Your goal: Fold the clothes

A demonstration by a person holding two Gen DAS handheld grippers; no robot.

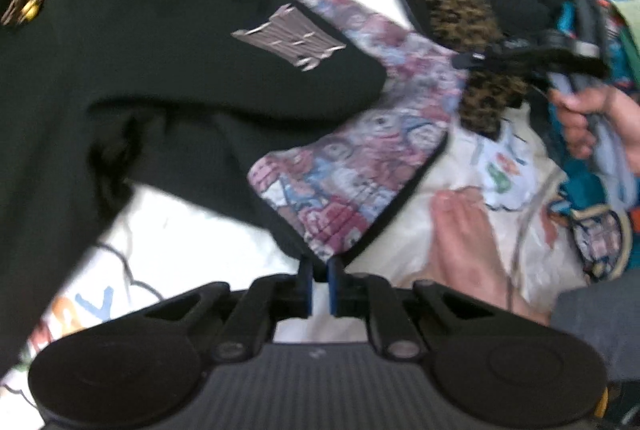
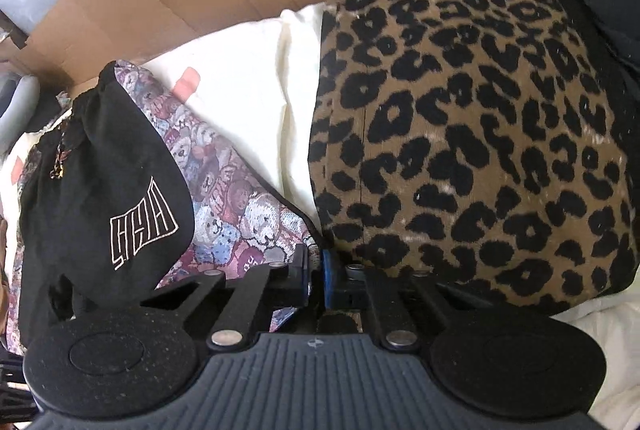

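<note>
The left gripper (image 1: 319, 270) is clenched on the dark-bound edge of the teddy-bear print garment (image 1: 352, 166), which spreads away from it over the cream bedsheet (image 1: 192, 230). The right gripper (image 2: 318, 266) pinches another edge of the same garment, just beside the leopard-print cloth (image 2: 472, 134). The black garment with a logo (image 1: 160, 42) lies on top (loose, I think). If the two pulls are uneven, it may slide off, or a thin edge may slip out.
</note>
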